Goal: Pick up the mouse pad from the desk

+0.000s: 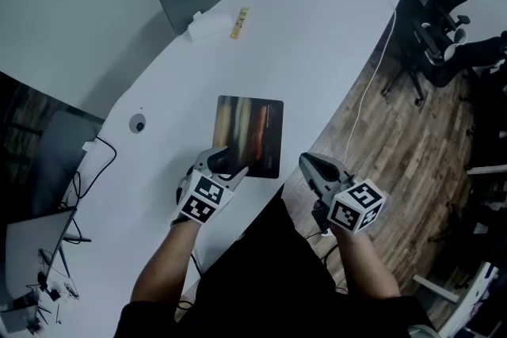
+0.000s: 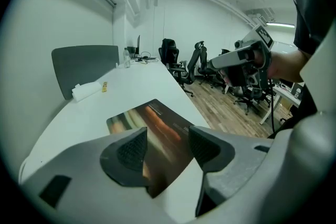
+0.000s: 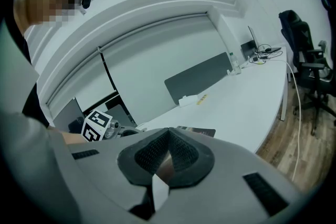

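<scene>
Left hand-held gripper (image 1: 228, 164) has its jaws spread with nothing pinched, sitting right over the near-left corner of the mouse pad (image 1: 252, 131). The pad lies flat on the white surface (image 1: 317, 51) near the front edge, long axis running away from the person. Right hand-held gripper (image 1: 313, 164) is pressed together and empty, off past the near-right corner. Left is closer, I'd say.

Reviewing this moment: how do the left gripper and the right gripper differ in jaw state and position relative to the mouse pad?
The left gripper has its jaws apart; the right gripper has them together. The left gripper hangs over the near corner of the mouse pad; the right gripper is beside the pad, at the edge of the desk. Both hold nothing.
</scene>
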### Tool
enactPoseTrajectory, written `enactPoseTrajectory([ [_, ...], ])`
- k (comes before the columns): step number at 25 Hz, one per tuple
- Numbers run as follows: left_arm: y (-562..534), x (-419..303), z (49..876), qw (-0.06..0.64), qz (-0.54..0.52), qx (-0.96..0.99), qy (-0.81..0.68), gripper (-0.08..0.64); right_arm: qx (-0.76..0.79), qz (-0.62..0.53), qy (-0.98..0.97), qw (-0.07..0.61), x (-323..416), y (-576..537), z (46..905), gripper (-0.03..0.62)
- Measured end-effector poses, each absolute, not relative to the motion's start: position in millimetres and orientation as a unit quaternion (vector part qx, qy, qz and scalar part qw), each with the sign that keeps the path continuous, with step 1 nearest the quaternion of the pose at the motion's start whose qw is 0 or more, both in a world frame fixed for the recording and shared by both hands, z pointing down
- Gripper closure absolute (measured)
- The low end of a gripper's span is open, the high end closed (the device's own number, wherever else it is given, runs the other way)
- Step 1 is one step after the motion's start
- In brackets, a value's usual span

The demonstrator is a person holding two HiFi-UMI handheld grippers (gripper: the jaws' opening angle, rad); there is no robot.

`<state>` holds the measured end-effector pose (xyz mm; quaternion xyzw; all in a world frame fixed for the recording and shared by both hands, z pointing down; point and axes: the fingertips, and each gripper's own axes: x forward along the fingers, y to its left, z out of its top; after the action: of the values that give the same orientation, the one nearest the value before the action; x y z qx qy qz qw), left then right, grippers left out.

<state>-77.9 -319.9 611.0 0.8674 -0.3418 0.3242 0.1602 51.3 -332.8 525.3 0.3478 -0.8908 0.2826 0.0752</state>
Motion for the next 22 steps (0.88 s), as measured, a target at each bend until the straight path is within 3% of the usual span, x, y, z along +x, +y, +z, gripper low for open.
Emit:
enactPoseTrajectory([
  [4,-326,-69,632,0.165,0.342,0.864,-0.331,0.299,0.339,0.293,-0.890,0.082,51,-337,538,0.589],
  [16,-338,-45,693,0.169,0.403,0.859,-0.267,0.092,0.351,0.306,-0.880,0.089,76,-341,548,0.589],
  [22,-347,-48,713,0.150,0.457,0.844,-0.238,0.053,0.364,0.312,-0.873,0.090,90,-341,556,0.589],
])
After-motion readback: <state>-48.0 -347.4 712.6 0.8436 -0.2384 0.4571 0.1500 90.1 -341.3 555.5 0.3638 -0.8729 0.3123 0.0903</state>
